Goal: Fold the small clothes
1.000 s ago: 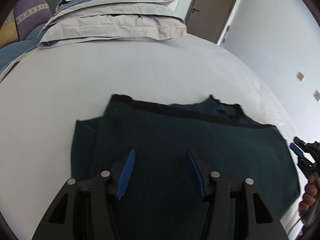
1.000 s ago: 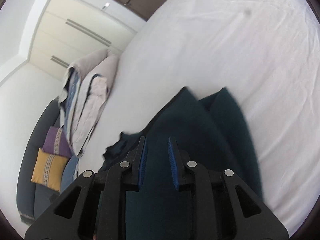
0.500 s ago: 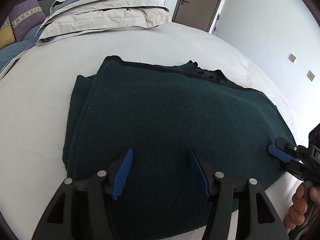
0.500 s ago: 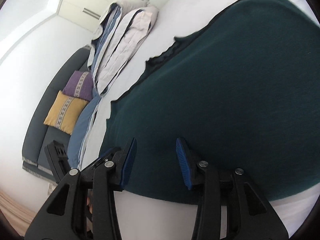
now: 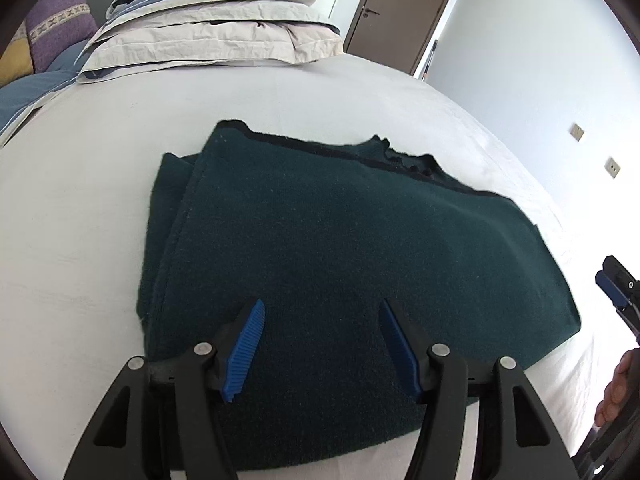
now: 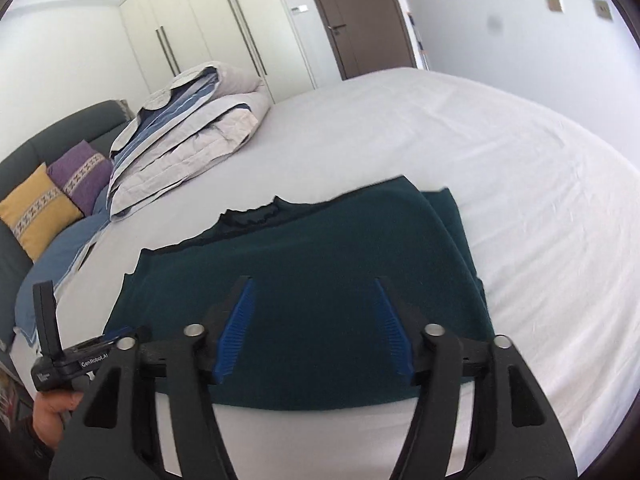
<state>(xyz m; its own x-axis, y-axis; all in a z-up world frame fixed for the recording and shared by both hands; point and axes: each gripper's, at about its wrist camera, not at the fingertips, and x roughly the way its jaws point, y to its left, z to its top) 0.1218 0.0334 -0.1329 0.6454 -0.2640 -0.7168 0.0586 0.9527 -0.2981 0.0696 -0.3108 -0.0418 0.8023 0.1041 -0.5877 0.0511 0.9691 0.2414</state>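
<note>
The right gripper [image 6: 312, 320] has just spread its jaws and holds nothing; the left gripper [image 5: 322, 344] is also spread and empty. The sweater [image 5: 340, 248] lies folded flat on the bed [image 5: 100, 260] (one fold looks laid, further folding likely).

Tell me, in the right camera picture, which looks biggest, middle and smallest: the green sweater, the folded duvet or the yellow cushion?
1. Green sweater, though it lies nearest the camera.
2. Folded duvet, farther back.
3. Yellow cushion, clearly smallest.
</note>
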